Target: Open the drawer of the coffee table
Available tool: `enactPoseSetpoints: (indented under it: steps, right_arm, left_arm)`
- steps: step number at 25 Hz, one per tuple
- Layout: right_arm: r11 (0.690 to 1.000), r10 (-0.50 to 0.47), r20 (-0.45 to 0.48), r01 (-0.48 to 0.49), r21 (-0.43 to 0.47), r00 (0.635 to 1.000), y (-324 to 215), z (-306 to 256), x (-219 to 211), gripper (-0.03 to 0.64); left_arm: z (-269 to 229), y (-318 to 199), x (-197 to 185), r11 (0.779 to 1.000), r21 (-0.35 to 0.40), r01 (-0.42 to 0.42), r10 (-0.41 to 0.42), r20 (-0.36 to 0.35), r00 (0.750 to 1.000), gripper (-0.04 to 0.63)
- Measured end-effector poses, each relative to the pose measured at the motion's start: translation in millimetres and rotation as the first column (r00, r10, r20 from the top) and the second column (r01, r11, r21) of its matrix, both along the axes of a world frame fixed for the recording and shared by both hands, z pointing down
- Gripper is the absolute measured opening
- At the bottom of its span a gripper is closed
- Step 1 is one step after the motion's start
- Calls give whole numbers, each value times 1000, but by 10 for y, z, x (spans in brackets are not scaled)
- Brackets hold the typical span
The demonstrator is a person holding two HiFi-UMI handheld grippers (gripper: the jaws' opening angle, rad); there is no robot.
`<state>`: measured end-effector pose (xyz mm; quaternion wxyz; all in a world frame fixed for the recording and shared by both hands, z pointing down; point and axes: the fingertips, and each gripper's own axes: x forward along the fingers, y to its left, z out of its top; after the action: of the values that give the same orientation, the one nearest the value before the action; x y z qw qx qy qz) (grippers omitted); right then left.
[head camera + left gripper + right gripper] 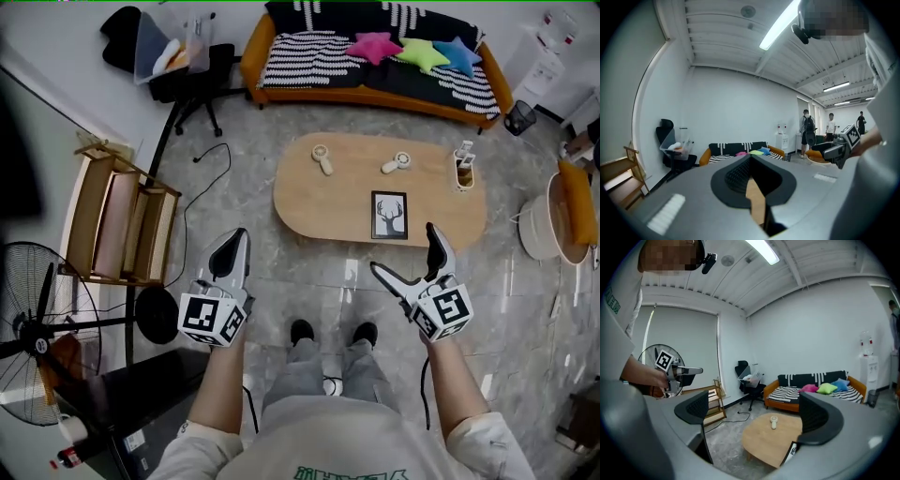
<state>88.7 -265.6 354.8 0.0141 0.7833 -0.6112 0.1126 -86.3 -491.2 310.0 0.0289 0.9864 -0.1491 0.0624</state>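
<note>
The person is standing on the grey floor (234, 187) a little back from the low oval counter (356, 192), facing its long near edge. Both claws are hanging in the air at waist height, pointing forward, and neither is touching anything. The left claw (239, 239) is showing its jaws pressed together with nothing between them. The right claw (404, 248) is spreading its jaws wide, and its own view is framing the wooden top between them, so it is probably the one being readied to take the pull. The drawer itself is not showing in any view; it is likely lying under the top, hidden by the overhang. A framed deer picture (389, 215) is lying near that edge, clear of both claws.
</note>
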Motion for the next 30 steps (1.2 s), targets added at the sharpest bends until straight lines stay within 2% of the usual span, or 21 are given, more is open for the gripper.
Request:
enactPoseSetpoints:
  steps: [5,11,19,24,30]
  right_arm:
    - [998,-1,99,8,-63,995,7,886,-149,589]
    - [992,-11,210,37,-118,978,-19,2012,-398,589]
    - [996,-1,385,35,-83,923,-256,3592,-471,588]
    - [991,-13,397,66,-121,918,-487,4601,-490,588]
    - [988,-32,394,89,-128,918,-774,5467,-395,588]
  left_arm:
    - [461,99,-7,1000,-25,6,-6,6,1000,-2]
    - [1257,164,192,999,-41,-18,19,19,1000,-2]
    - [2255,170,493,997,-45,-68,67,-15,998,-2]
    - [2880,39,669,996,-27,-88,87,-44,995,-2]
    - [3507,-144,733,996,0,-85,85,-65,994,-2]
